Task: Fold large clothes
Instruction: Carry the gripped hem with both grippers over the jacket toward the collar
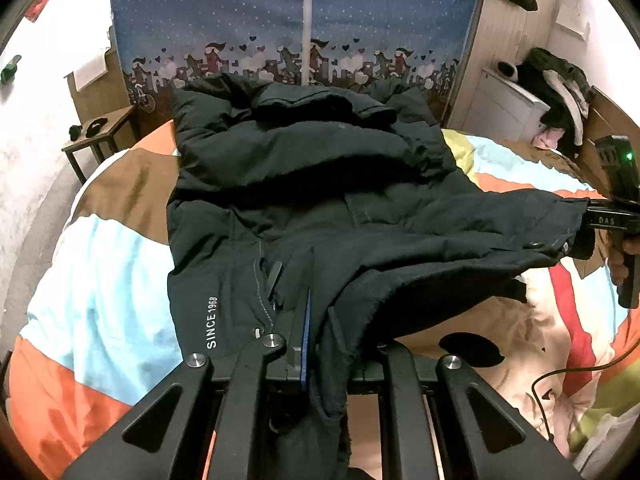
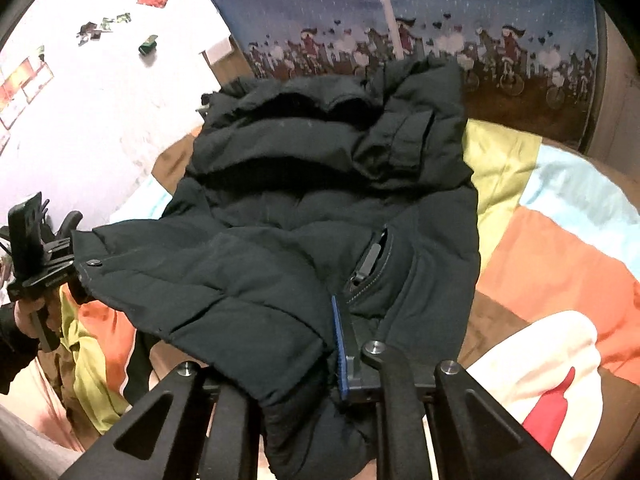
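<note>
A large black padded jacket [image 1: 320, 184] lies on a bed, hood end away from me; it also shows in the right wrist view [image 2: 320, 208]. My left gripper [image 1: 316, 320] is shut on the jacket's hem, lifted off the bed, with cloth draped over its blue-padded finger [image 1: 305, 340]. My right gripper [image 2: 328, 328] is shut on the other hem corner, its blue pad [image 2: 339, 344] pressed against the fabric. Each gripper shows in the other's view, the right one [image 1: 584, 220] at the far right and the left one [image 2: 72, 264] at the far left, pulling the hem taut between them.
The bed has a patchwork cover [image 1: 100, 300] of orange, light blue, brown and yellow-green. A blue starry curtain [image 1: 280, 20] hangs behind. A small wooden side table [image 1: 100, 132] stands left; a cabinet with piled clothes [image 1: 552, 92] stands right. A black cable [image 1: 560, 376] trails over the bed.
</note>
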Motion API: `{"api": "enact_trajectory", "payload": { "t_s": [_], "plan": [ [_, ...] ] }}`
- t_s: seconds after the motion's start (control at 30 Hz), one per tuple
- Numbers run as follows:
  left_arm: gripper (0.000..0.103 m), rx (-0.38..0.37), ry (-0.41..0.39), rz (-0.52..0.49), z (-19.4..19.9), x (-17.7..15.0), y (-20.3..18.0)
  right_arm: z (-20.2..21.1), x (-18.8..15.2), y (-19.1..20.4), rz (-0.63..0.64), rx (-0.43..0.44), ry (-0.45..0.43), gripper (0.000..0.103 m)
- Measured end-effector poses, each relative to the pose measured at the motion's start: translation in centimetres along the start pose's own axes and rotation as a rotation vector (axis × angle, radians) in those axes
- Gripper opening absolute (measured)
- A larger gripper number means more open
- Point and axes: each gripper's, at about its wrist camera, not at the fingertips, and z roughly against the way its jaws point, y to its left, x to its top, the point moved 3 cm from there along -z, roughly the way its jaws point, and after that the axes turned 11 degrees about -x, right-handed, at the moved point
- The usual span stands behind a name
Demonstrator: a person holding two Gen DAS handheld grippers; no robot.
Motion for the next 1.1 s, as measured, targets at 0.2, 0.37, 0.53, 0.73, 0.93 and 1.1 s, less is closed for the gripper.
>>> {"api": "enact_trajectory", "payload": {
  "t_s": [0.2, 0.37, 0.53, 0.73, 0.93, 1.1],
  "plan": [
    [0.008, 0.005, -0.079, -0.018, 1.6, -0.6, -1.1, 1.4, -0.3, 0.1, 0.019, 0.014, -0.048, 0.010],
    [0.008, 0.003, -0.149, -0.027, 3.2, -2.5, -2.6, 3.0, -1.9, 0.5, 0.054, -0.057, -0.135, 0.009],
    [0.008, 0.007, -0.204, -0.017, 5.0, -5.0, -3.9, 4.8, -4.5, 1.3, 0.094, -0.077, -0.195, 0.008],
    [0.008, -0.021, -0.195, 0.000, 6.1, -8.9, -5.6, 6.4, -8.0, 1.4, 0.100, -0.088, -0.193, 0.008],
    [0.008, -0.070, -0.147, 0.029, 7.6, -12.7, -8.5, 8.4, -12.8, 1.5, 0.133, -0.085, -0.120, 0.008],
    [0.008, -0.068, -0.115, -0.034, 8.7, -12.4, -11.2, 10.0, -13.3, 1.2, 0.137, -0.091, -0.106, 0.008]
  ]
}}
